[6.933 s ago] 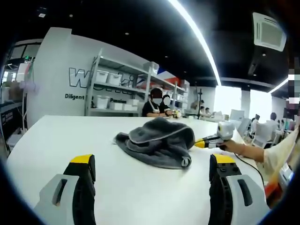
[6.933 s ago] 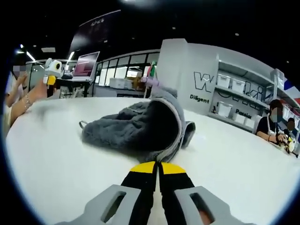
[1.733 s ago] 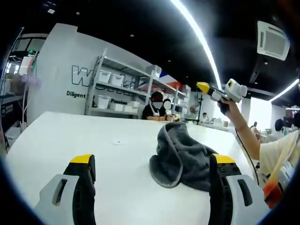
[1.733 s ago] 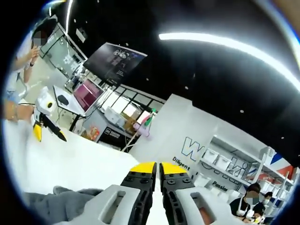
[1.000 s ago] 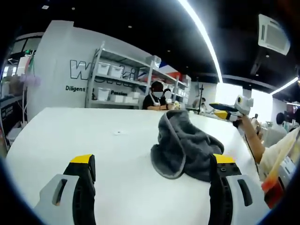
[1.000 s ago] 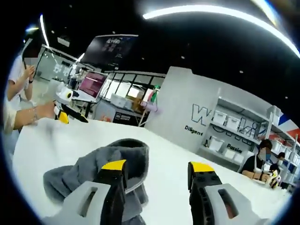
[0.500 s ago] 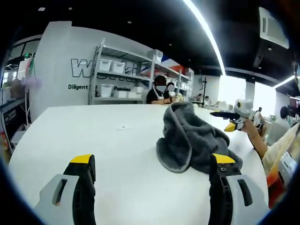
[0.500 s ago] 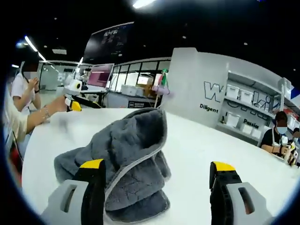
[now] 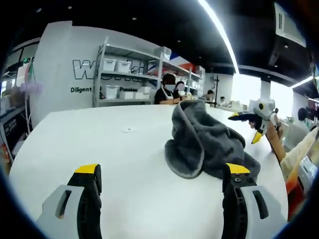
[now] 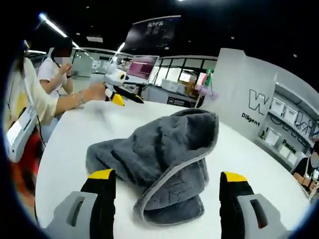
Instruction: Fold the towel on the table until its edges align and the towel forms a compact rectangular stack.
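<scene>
A grey towel (image 9: 204,142) with a pale hem lies in a crumpled heap on the white table (image 9: 75,134), one fold standing up. My left gripper (image 9: 162,172) is open, its jaws wide apart just short of the heap. In the right gripper view the towel (image 10: 164,154) sits between and just beyond the open jaws of my right gripper (image 10: 167,175), which holds nothing. The right gripper (image 9: 251,119) also appears past the towel in a hand, jaws apart. The left gripper (image 10: 119,95) shows beyond the towel, held by a hand.
The table (image 10: 70,139) stretches wide to the left of the heap. Metal shelves with white bins (image 9: 124,79) stand by the far wall, with seated people (image 9: 169,92) behind the table. The person's torso (image 10: 25,104) is at the left edge.
The right gripper, shut and raised high 1.7 s ago, has opened and come down to table level behind the towel. The towel now lies bunched closer to the left gripper's right jaw.
</scene>
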`<state>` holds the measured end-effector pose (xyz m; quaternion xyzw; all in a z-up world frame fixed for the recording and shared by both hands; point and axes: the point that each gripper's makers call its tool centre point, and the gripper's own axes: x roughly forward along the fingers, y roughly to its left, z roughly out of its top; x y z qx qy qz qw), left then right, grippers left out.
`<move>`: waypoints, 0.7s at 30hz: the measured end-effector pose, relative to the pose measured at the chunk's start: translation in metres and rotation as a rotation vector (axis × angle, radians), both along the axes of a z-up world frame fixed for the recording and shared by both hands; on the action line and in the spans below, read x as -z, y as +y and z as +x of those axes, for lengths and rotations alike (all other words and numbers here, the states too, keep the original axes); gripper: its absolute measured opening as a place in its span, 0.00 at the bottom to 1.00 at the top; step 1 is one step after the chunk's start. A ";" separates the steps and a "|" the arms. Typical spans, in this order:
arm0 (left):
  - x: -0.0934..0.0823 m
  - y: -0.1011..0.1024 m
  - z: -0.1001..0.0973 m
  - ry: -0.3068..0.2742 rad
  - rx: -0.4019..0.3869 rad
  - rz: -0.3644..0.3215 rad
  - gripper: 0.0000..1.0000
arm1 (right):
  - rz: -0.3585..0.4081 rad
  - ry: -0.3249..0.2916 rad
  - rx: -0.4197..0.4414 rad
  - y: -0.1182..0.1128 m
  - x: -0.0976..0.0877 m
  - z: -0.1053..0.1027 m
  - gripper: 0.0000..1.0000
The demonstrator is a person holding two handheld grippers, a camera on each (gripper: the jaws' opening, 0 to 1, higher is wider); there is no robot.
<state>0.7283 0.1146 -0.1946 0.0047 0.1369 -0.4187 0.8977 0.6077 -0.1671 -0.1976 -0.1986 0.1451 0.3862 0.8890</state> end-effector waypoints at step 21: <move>0.005 -0.006 -0.005 0.004 0.016 0.027 1.00 | 0.020 0.017 -0.090 -0.003 0.010 -0.008 0.00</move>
